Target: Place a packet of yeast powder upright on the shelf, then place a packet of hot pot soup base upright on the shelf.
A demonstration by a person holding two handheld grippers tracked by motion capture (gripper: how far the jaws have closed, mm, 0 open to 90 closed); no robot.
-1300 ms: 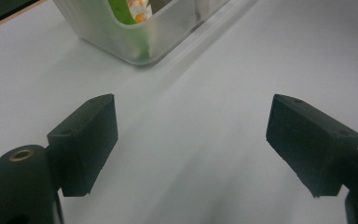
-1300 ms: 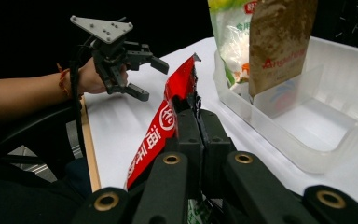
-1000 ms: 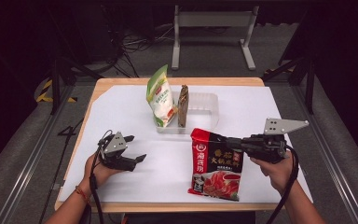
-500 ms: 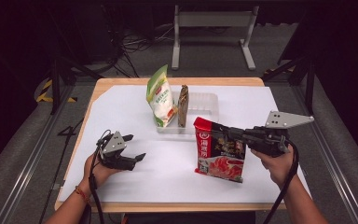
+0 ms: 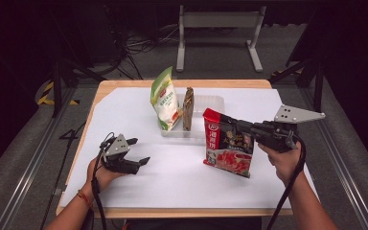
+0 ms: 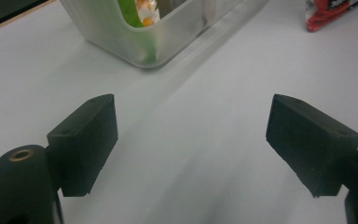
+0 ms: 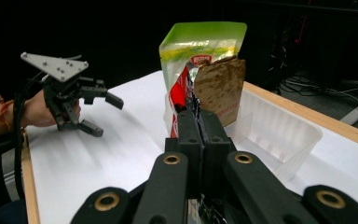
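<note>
A red printed pouch (image 5: 227,146) hangs upright just above the white table cover, and my right gripper (image 5: 237,125) is shut on its top edge. In the right gripper view the jaws (image 7: 198,121) pinch the red pouch (image 7: 179,91) edge-on. Beyond it, a green pouch (image 7: 200,42) and a brown pouch (image 7: 221,86) stand in a clear plastic tray (image 7: 284,135). From above, the green pouch (image 5: 164,98) and brown pouch (image 5: 188,108) fill the tray's (image 5: 211,103) left end. My left gripper (image 5: 138,151) rests on the table at the left, open and holding nothing (image 6: 191,140).
The tray's right half holds nothing. The white cover (image 5: 124,110) spans most of the wooden table, with a bare wood edge (image 5: 172,212) at the front. In the left gripper view, the tray corner (image 6: 135,42) lies ahead and the red pouch's bottom (image 6: 331,11) is at top right.
My right gripper has carried the red pouch up and away from the front edge, closer to the tray. The left gripper has stayed still.
</note>
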